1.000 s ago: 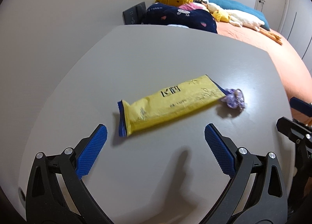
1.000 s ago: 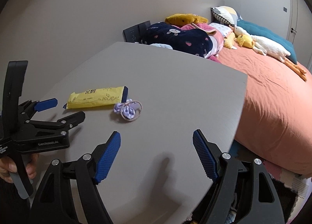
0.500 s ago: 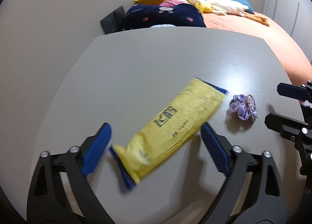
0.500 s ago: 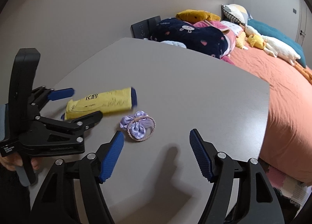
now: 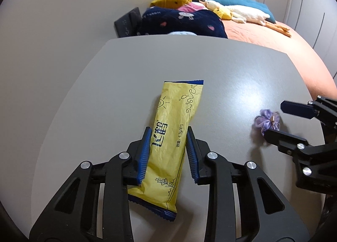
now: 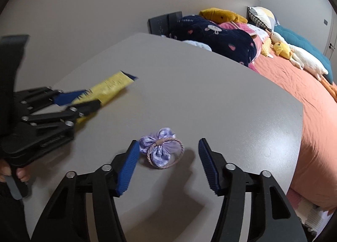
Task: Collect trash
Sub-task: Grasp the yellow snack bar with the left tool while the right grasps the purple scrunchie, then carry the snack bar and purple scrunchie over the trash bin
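- Your left claw (image 5: 168,149) is clamped on the one yellow wrapper (image 5: 173,136), its two blue pads (image 5: 145,153) pressing the long sides a little below the wrapper's middle.
- The wrapper points away from you along the claw; its far blue-edged end lies over the grey worktop (image 5: 126,77), and its near blue-edged end hangs back between the claw's black arms. From these views you cannot tell whether it touches the worktop.
- Your right claw (image 6: 168,157) stands apart, one pad on each side of the single purple hair tie (image 6: 161,150), gripping nothing. The left pad sits just beside the fabric flower; the right pad is clear of the tie's ring.
- The hair tie lies flat on the worktop, to the right of the wrapper and well apart from it.
- So there are two things on or over the worktop: one wrapper, one hair tie.
- Beyond the wrapper, past the worktop's far edge, you see one bed (image 5: 273,37) with an orange cover. It carries one navy blanket (image 5: 179,22), one yellow duck toy (image 5: 223,12) and several pillows.
- One dark wall panel (image 5: 127,23) sits left of the blanket.
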Demonstrator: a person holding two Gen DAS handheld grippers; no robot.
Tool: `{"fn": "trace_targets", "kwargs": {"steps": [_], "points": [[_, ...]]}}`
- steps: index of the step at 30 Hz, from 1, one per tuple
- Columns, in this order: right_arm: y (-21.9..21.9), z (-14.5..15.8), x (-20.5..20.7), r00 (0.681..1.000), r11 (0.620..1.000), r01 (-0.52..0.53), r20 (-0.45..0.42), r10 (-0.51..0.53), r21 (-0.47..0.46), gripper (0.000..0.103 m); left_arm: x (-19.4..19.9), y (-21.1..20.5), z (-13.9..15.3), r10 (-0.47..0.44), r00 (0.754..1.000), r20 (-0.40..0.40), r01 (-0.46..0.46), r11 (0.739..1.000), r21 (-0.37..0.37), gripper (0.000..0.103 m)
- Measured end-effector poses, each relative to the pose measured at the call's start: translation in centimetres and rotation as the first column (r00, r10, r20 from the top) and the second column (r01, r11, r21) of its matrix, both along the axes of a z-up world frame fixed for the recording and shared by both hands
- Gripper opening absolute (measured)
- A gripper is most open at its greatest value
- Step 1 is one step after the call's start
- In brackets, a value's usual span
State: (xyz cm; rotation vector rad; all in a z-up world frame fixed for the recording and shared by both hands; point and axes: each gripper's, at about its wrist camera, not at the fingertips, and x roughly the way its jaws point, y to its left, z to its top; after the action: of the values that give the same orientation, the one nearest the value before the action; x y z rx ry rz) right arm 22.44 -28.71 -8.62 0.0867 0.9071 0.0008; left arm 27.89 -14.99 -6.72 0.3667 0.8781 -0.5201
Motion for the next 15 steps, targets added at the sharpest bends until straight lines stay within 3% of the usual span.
{"fn": "trace_targets", "kwargs": {"steps": [7,8,9,15], "points": [[0.1,-0.4,0.5,1.0,1.0,0.0,-0.024,-0.001,-0.024,0.036,0.8,1.5,0.7,0.064,0.998,-0.01,-0.064,0.998,-0.019,0.032],[0.1,-0.4,0.5,1.0,1.0,-0.001,-0.023,0.0,-0.025,0.03,0.8,1.7,0.8,0.069,0.998,-0.008,-0.069,0.997,-0.022,0.032],[0.0,-0.4,0.5,1.0,1.0,-0.004,-0.022,0.003,-0.027,0.017,0.7,1.7,0.9,0.071,0.997,-0.006,-0.071,0.997,-0.024,0.032],[-0.5,-0.1,-0.2,1.0,1.0,-0.005,-0.004,0.005,-0.005,0.012,0.0,1.6,1.5,0.086,0.996,0.009,-0.086,0.996,-0.036,0.032]]}}
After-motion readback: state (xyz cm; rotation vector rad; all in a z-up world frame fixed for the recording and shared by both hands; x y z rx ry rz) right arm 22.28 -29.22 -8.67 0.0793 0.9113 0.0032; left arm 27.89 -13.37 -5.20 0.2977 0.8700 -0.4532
